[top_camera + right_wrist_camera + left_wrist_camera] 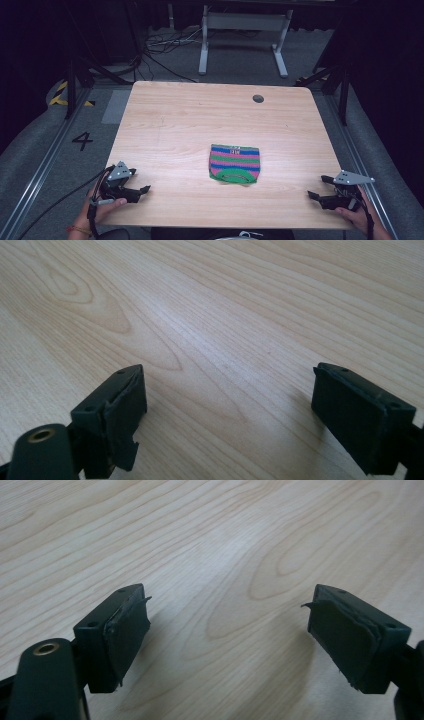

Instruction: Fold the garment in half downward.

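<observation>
From the high view, a small knitted piece (234, 164) banded in green, pink and blue lies flat on the pale wooden counter (180, 125), a little right of centre and toward the near edge. What sort of garment or pouch it is cannot be told; a small dark label sits at its far edge, too small to read, and a green curved band marks its near edge.

The left gripper (142, 190) is held low at the near left corner of the counter, its jaws pointing right toward the knit, well apart from it. The left hand (102, 207) is partly cut off by the bottom of the frame. The right gripper (317, 187) is at the near right corner, jaws pointing left, also well apart from the knit; the right hand (357, 212) is cut off at the frame's lower edge.

The gripper views give what the high view is too distant to show. In the left gripper view, the left gripper (227, 625) is released, jaws spread wide over bare wood grain, the pad edges frayed. In the right gripper view, the right gripper (227, 400) is likewise released and wide, nothing between the jaws.

A round dark hole (258, 98) sits near the counter's far right edge.
</observation>
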